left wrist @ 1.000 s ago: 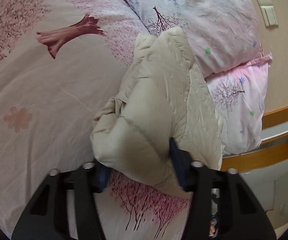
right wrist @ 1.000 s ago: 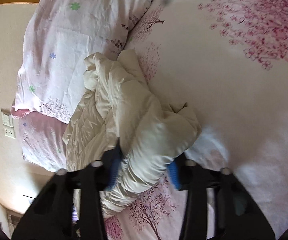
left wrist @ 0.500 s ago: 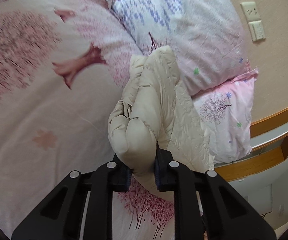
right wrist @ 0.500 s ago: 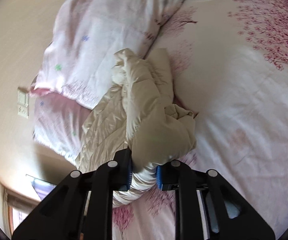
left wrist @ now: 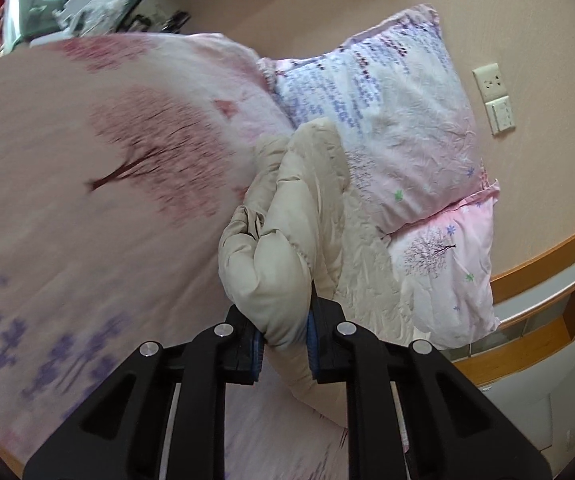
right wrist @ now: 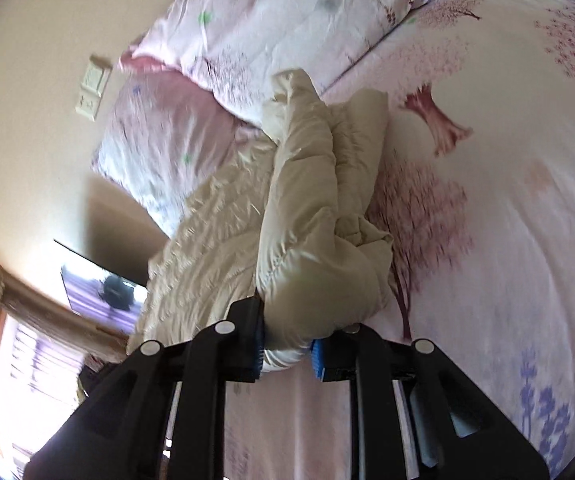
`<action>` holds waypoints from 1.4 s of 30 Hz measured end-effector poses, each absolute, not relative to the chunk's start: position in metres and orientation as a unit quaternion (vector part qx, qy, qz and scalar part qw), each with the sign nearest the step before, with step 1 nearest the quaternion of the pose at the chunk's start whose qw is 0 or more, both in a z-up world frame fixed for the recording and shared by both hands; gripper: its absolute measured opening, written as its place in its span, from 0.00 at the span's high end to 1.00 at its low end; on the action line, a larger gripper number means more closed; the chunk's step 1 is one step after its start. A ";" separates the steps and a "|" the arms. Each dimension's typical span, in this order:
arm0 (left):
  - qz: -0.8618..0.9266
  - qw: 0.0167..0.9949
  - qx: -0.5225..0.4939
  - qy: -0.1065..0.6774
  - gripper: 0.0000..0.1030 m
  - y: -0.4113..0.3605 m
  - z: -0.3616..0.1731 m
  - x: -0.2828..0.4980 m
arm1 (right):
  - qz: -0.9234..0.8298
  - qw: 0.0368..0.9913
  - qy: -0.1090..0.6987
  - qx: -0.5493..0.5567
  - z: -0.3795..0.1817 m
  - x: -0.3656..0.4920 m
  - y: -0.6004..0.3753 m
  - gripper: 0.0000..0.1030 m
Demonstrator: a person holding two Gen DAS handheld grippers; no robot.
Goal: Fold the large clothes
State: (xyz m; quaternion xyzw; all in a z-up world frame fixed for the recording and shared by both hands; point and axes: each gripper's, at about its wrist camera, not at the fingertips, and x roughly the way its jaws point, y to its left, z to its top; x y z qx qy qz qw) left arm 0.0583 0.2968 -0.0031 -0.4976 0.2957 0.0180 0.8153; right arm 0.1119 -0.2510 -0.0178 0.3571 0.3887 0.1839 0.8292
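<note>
Both grippers, left (left wrist: pixel 285 342) and right (right wrist: pixel 286 350), clamp your bunched cream puffer jacket (left wrist: pixel 287 248); folding has barely begun.

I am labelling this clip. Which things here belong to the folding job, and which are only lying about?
Job:
jacket
left gripper, shut on it
right gripper, shut on it

Lying about:
pillows
bedspread
wall sockets
</note>
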 end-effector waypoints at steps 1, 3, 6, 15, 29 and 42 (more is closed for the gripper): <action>0.019 0.814 -0.499 0.297 0.85 0.297 -0.005 0.055 | 0.185 0.828 0.392 0.356 -0.020 0.107 -0.249 0.82; 0.025 0.813 -0.501 0.295 0.85 0.298 -0.008 0.047 | 0.186 0.828 0.398 0.348 -0.021 0.096 -0.246 0.82; 0.024 0.815 -0.500 0.293 0.83 0.298 -0.013 0.041 | 0.167 0.839 0.402 0.325 -0.019 0.085 -0.242 0.73; 0.026 0.828 -0.476 0.294 0.36 0.290 -0.015 0.035 | 0.016 0.921 0.335 0.198 0.017 0.069 -0.234 0.43; 0.023 0.836 -0.462 0.296 0.28 0.279 -0.018 0.032 | 0.173 0.934 0.312 -0.002 0.045 0.116 -0.049 0.54; 0.034 0.831 -0.464 0.304 0.28 0.274 -0.019 0.053 | 0.105 0.923 0.359 -0.090 0.000 0.160 0.010 0.53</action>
